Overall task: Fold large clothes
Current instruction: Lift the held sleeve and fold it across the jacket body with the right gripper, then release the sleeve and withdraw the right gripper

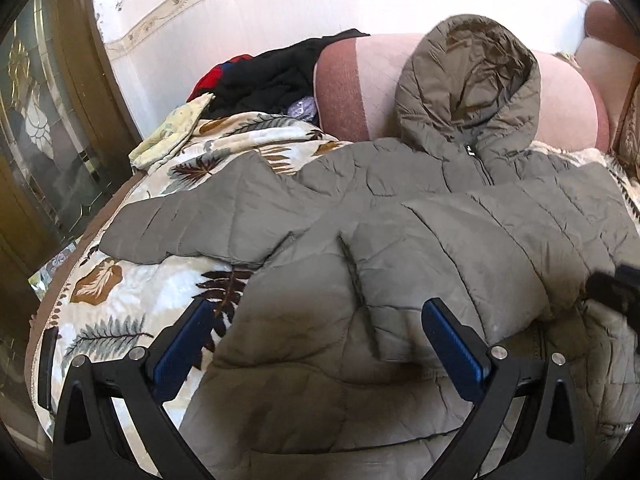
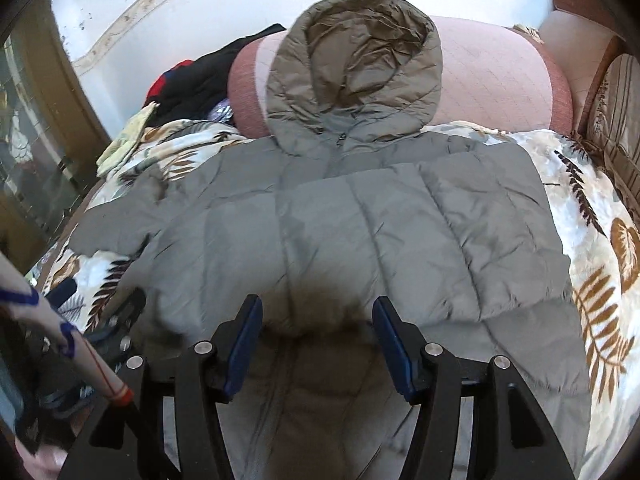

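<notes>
Jacket [image 2: 360,232] lying spread on the bed [image 2: 600,208], hood [image 2: 356,76] resting against a pink bolster [image 2: 492,80].
Left tongs [image 1: 316,320] and right tongs [image 2: 316,312] are both hovering spread over it, pinching nothing.

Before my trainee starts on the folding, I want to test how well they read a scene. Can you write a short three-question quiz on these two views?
1. True or false: the puffer jacket has its zip done up.
2. What does the hood rest on? A) pink bolster B) the floor C) black clothes
3. Fill in: one sleeve lies out over the ____-patterned blanket.

Key:
1. True.
2. A, the pink bolster.
3. Leaf.
</notes>
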